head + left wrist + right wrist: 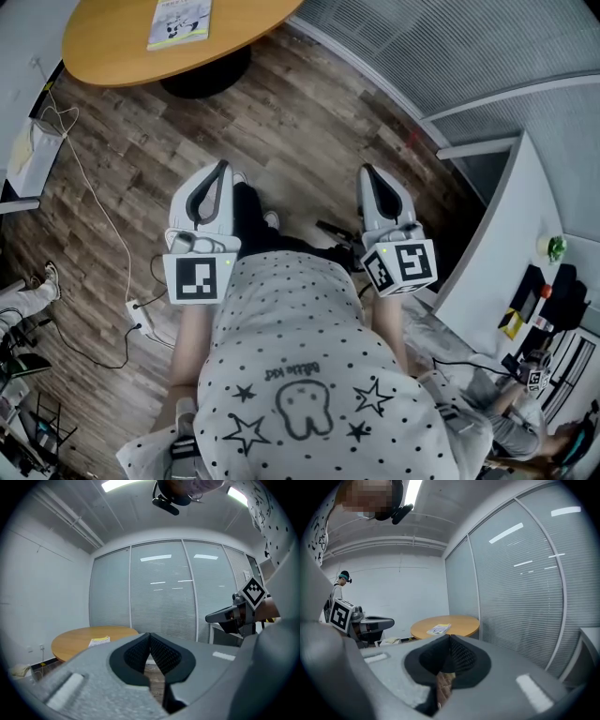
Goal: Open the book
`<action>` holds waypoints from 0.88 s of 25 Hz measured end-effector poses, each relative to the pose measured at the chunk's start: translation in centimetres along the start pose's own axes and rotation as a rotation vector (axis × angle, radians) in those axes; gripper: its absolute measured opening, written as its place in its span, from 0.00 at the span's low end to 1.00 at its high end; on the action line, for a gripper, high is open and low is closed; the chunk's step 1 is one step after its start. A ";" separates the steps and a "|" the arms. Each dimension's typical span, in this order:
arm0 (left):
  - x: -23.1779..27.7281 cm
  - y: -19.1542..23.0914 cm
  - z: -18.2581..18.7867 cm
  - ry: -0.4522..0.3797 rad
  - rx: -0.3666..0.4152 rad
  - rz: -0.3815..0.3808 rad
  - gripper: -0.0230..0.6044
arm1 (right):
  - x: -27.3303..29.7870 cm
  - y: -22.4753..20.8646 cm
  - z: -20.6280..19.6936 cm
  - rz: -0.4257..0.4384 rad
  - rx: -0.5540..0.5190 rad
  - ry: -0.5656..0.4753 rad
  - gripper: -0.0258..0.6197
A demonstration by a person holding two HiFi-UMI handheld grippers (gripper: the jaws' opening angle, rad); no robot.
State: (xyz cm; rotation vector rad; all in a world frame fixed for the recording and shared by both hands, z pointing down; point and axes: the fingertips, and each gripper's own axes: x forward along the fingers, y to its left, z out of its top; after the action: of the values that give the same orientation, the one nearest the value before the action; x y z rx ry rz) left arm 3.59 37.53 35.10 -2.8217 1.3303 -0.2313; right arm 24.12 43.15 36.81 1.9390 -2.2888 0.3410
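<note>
The left gripper (222, 169) and the right gripper (366, 171) are held side by side over the wooden floor (309, 122), each clenched with nothing between its jaws. The book (180, 23) is seen lying closed on the round tabletop (103, 52), well apart from both grippers.

Closed hand-held gripper (150, 636), book (99, 641) on table (70, 645)
</note>
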 end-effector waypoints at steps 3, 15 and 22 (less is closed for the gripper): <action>0.8 0.9 -0.2 -0.004 -0.005 -0.005 0.05 | 1.1 0.0 0.0 -0.006 0.002 0.007 0.05; 9.6 10.3 2.0 -0.039 0.002 -0.044 0.05 | 12.3 -0.7 5.3 -0.053 -0.005 -0.015 0.05; 13.5 15.1 3.2 -0.041 0.008 -0.092 0.05 | 18.7 0.0 7.6 -0.060 -0.004 -0.023 0.05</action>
State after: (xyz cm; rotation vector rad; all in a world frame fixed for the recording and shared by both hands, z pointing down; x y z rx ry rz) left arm 0.94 17.40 32.54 -2.8682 1.1903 -0.1778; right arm 21.36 23.37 33.89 2.0153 -2.2376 0.3086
